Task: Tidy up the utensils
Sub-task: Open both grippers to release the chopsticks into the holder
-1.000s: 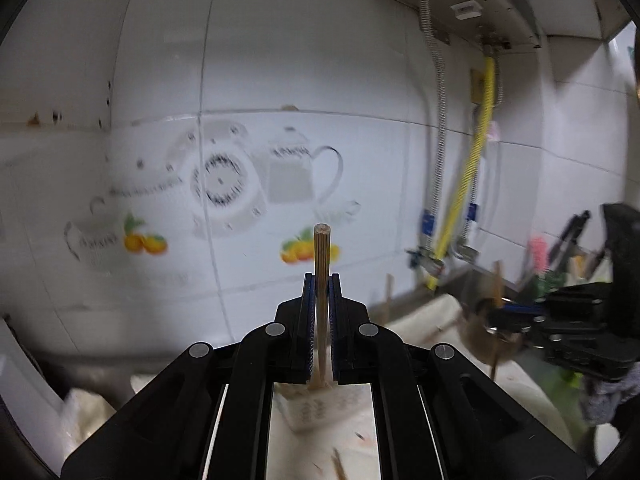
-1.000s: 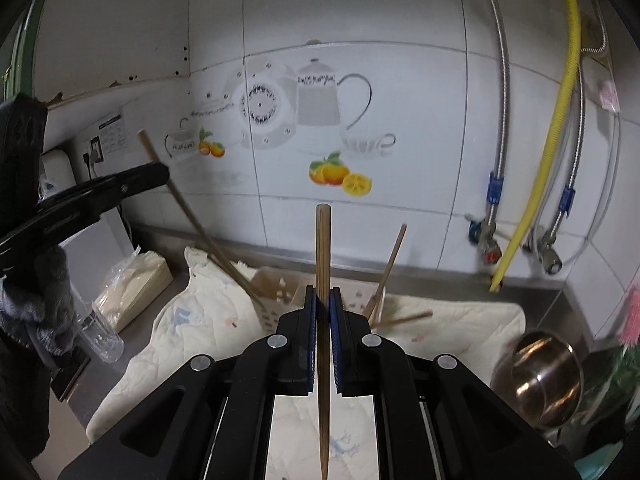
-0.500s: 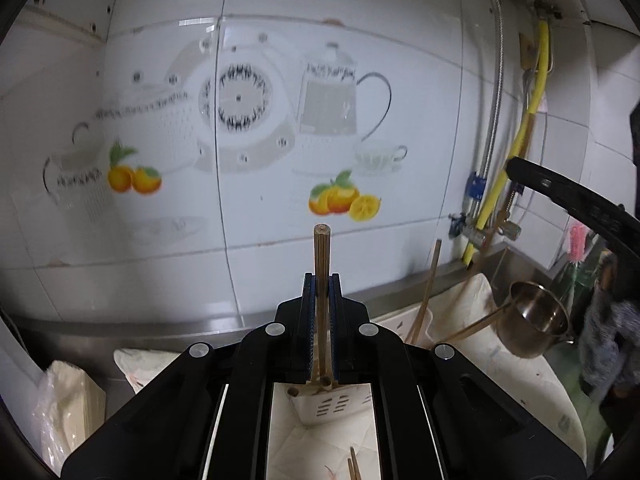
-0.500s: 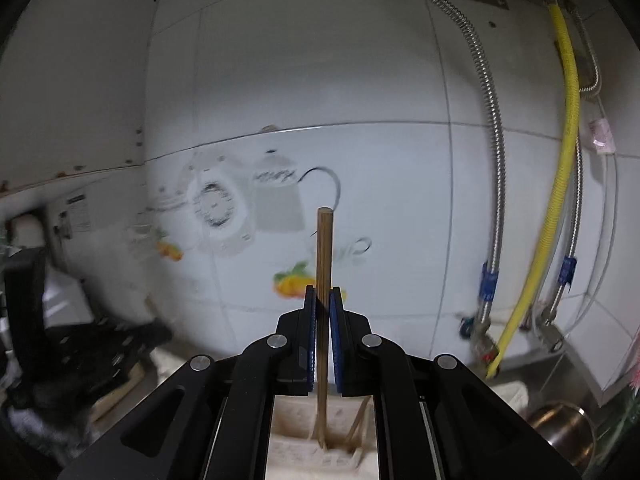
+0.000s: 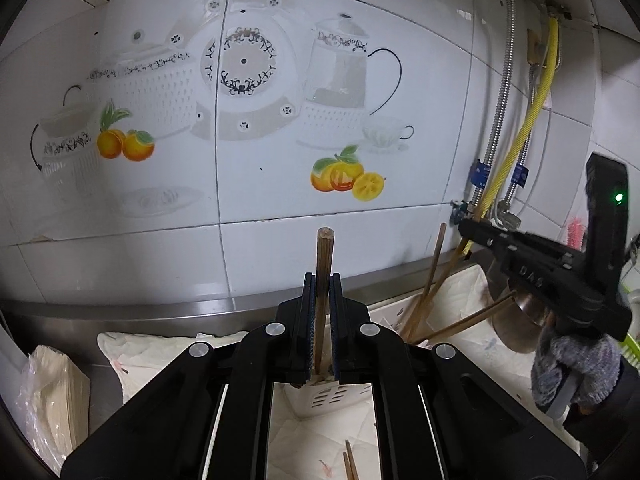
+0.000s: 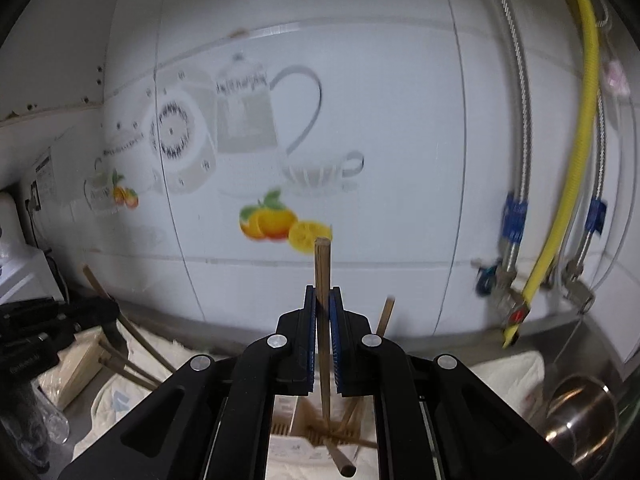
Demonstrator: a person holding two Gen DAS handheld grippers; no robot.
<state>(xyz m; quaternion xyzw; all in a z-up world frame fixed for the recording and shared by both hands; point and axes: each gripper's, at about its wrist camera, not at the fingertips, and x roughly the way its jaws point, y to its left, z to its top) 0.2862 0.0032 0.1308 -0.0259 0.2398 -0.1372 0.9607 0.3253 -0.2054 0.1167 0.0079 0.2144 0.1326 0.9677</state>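
Note:
My left gripper (image 5: 322,284) is shut on an upright wooden chopstick (image 5: 324,256), its lower end over a white slotted utensil holder (image 5: 332,394). Several chopsticks (image 5: 430,280) lean out of the holder on the right. My right gripper (image 6: 323,300) is shut on another upright chopstick (image 6: 322,272), whose lower end reaches into the holder (image 6: 292,432) among other chopsticks (image 6: 352,412). The right gripper also shows at the right of the left wrist view (image 5: 540,264); the left gripper shows at the left of the right wrist view (image 6: 36,320).
A white cloth (image 5: 328,448) covers the steel counter, with loose chopsticks (image 5: 350,464) on it. A steel pot (image 6: 580,420) stands at the right. A bagged stack (image 5: 52,392) lies at the left. Tiled wall, yellow hose (image 6: 576,160) and metal pipes stand behind.
Both grippers have come down nearer the holder, still gripping their chopsticks. The right chopstick's end now sits among the chopsticks in the holder.

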